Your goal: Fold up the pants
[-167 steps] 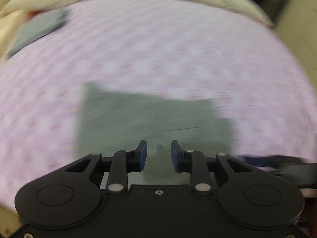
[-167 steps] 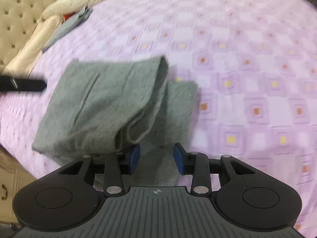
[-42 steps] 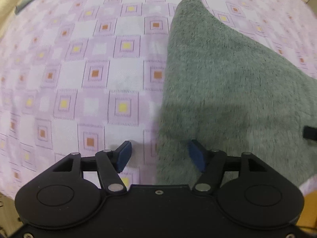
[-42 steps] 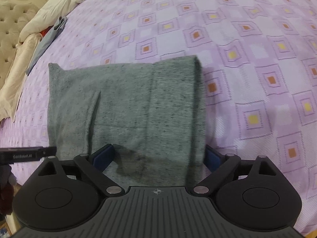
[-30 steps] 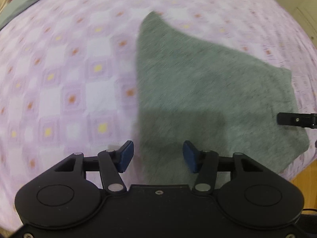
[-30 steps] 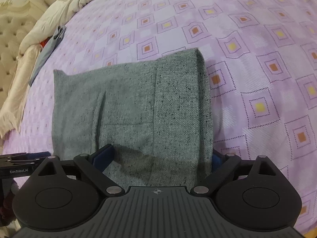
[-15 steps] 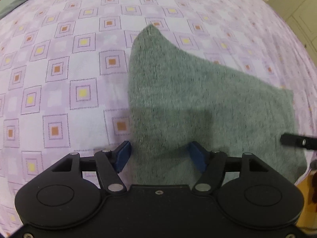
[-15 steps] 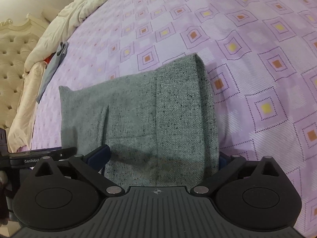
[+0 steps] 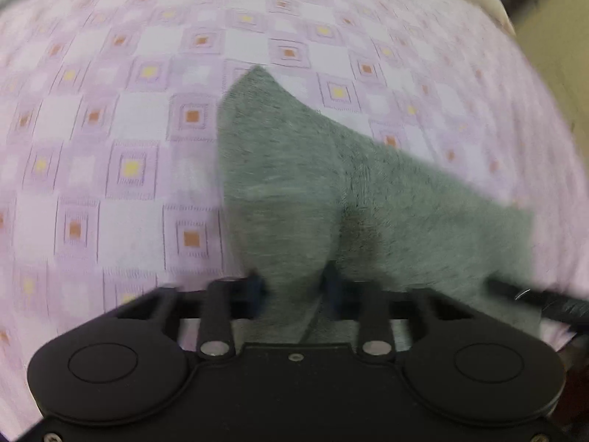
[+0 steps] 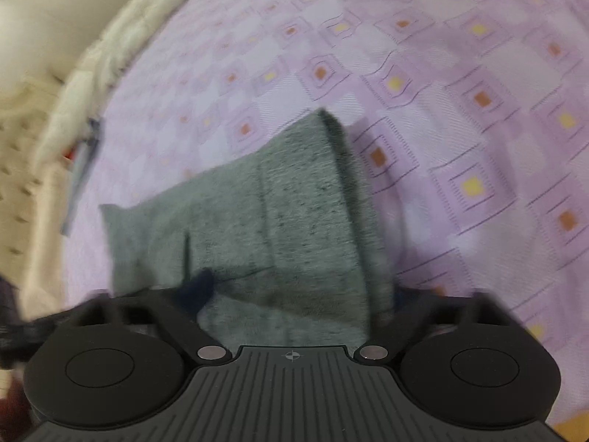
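The folded grey pants (image 9: 368,199) lie on the purple patterned bedspread (image 9: 110,129). In the left wrist view my left gripper (image 9: 292,287) has its blue-padded jaws closed in on the near left corner of the pants, and the cloth bunches up between them. In the right wrist view the pants (image 10: 294,213) fill the middle. My right gripper (image 10: 294,291) is wide open, its jaws straddling the near edge of the pants. Both views are motion-blurred.
A cream quilt (image 10: 92,55) and a tufted headboard (image 10: 22,169) lie at the far left. A grey garment (image 10: 81,169) rests by the quilt. The bed's edge runs close along my side. The other gripper's black tip (image 9: 545,302) shows at the right.
My left gripper has closed from open onto the pants' near corner and the cloth now puckers upward. My right gripper stays open over the near edge. Both views have shifted and blurred.
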`<state>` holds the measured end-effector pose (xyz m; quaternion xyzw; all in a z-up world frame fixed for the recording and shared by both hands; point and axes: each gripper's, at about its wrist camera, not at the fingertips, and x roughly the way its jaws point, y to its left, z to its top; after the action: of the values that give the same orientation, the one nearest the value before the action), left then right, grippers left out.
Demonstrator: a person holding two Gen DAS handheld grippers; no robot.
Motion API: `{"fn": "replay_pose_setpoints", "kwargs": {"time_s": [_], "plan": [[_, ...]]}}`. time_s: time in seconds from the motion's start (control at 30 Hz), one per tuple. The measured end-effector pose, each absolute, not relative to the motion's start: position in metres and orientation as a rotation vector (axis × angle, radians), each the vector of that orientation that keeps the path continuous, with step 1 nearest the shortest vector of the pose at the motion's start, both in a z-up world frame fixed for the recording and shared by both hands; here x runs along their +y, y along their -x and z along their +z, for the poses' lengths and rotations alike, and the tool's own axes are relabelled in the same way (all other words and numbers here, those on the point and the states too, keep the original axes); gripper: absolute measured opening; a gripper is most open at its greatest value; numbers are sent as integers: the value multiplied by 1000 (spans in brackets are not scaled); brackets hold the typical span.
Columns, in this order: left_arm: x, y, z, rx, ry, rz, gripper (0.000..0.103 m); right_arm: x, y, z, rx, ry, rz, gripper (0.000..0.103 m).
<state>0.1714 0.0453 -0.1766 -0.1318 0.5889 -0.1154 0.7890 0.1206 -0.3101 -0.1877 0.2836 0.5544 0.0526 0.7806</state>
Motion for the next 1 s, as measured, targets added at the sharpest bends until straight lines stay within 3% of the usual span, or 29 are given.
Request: {"fn": "replay_pose_setpoints", "kwargs": {"time_s": [0.03,0.1,0.3,0.53,0.83,0.93,1.0], "plan": [[49,-167,-169,1262,294,-231,32,-309,-120,-181,1195,-617,127,29],[43,-156,-149,1227,230,-223,31,-303,-121,-163,1191,-570,172,25],[35,-149,-97,1046,-77,-200,31,-274,-148,-108,1135,-426,310,24],[66,-224,-77,929,-175,-153,27,-230,-242,-83,1049,-330,383,24],[118,-318,-111,1048,-62,-125,26,-180,-329,-92,1043,-256,392,25],[126,-341,-136,1118,-69,-71,30,-179,-351,-119,1111,-266,323,31],[133,-350,-155,1169,-115,65,21,-184,-362,-143,1161,-218,159,31]]}}
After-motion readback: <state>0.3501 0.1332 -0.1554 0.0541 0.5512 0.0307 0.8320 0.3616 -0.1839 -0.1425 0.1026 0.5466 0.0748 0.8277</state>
